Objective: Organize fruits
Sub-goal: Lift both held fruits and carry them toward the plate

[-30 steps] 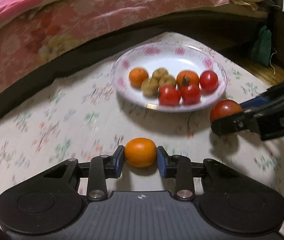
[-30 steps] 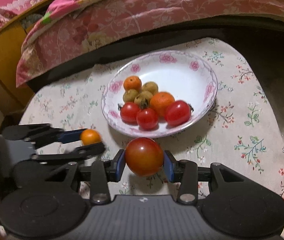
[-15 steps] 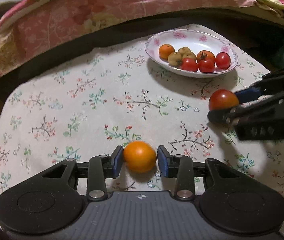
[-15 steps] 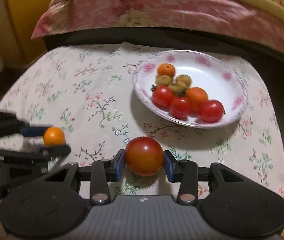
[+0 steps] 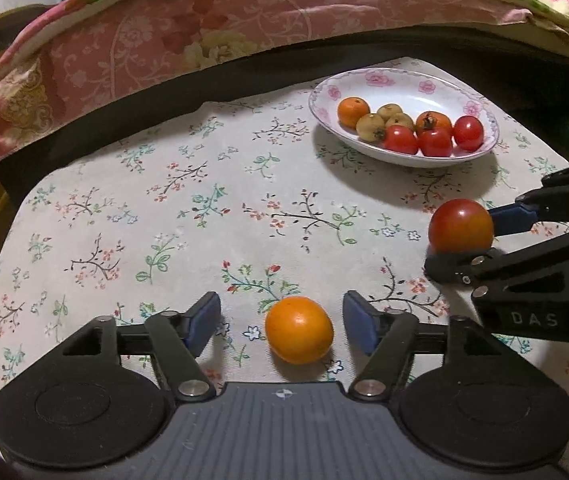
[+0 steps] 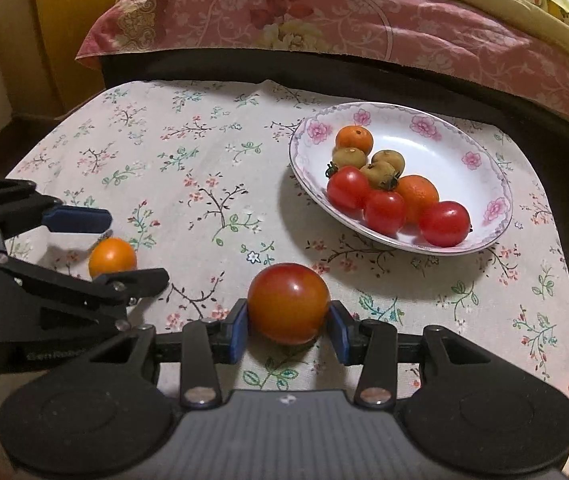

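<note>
A small orange point(image 5: 299, 329) lies on the floral tablecloth between the spread fingers of my left gripper point(image 5: 282, 322), which is open and not touching it; it also shows in the right wrist view point(image 6: 112, 256). My right gripper point(image 6: 288, 326) is shut on a large red tomato point(image 6: 288, 303), low over the cloth; the tomato also shows in the left wrist view point(image 5: 461, 225). A white flowered plate point(image 6: 436, 132) at the far right holds oranges, red tomatoes and small brown fruits; it also shows in the left wrist view point(image 5: 404, 80).
A bed with a pink floral quilt point(image 5: 204, 28) runs along the far side of the table. A yellow wooden cabinet point(image 6: 40, 32) stands at the far left. The tablecloth point(image 5: 164, 208) is bare on the left half.
My left gripper has opened and let go of the orange, which now rests on the cloth. Both grippers have drawn back from the plate. The right gripper still holds the tomato.
</note>
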Tool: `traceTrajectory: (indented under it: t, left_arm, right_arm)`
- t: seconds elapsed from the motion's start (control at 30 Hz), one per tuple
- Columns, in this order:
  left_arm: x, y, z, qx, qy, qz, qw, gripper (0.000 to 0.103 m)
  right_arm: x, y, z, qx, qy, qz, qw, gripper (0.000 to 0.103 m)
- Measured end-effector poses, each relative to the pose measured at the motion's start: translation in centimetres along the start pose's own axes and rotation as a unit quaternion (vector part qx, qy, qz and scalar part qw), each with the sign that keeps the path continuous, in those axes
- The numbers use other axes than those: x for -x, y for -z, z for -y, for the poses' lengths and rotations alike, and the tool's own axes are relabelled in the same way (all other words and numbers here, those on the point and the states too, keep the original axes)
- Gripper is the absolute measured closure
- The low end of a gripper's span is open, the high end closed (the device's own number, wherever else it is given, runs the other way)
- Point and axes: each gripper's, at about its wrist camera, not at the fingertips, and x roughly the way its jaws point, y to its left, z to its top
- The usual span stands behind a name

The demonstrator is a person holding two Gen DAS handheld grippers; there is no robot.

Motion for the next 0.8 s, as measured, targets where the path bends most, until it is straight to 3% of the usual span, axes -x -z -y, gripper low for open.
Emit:
traceTrajectory:
  t: [0.17, 0.23, 0.3, 0.47, 0.6, 0.7, 0.8]
  left_arm:
    - [-0.2, 0.1, -0.3, 0.012, -0.004, -0.001, 0.9999, 0.021]
    - [-0.3, 0.2, -0.4, 0.02, -0.008, -0.004, 0.9998, 0.012]
    - [-0.4, 0.3, -0.6, 0.033, -0.011, -0.006, 0.9994, 0.009]
    - [-0.6, 0.2, -0.9, 0.041, -0.006, -0.01, 0.9991, 0.008]
    - [-0.9, 0.2, -1.2, 0.049, -0.01, -0.012, 0.9987, 0.0]
    - [-1.2, 0.2, -1.6, 0.063, -0.004, -0.017, 0.9978, 0.0]
    - [-0.9, 0.3, -1.3, 0.047, -0.002, -0.007, 0.9989, 0.003]
  right_arm:
    - [-0.1, -0.2, 0.1, -0.009, -0.001, -0.007, 1.0, 0.06]
    - [0.1, 0.0, 0.0, -0.006, 0.001, -0.007, 1.0, 0.06]
    - [0.1, 0.1, -0.1, -0.009, 0.002, -0.006, 1.0, 0.059]
    - [0.0, 0.0, 0.0, -0.016, 0.004, -0.004, 1.0, 0.059]
    - [-0.1, -0.1, 0.0, -0.021, 0.005, -0.004, 1.0, 0.059]
    - [0.0, 0.1, 0.0, -0.02, 0.005, 0.0, 1.0, 0.059]
    - [0.1, 0.1, 0.1, -0.018, 0.002, -0.002, 1.0, 0.061]
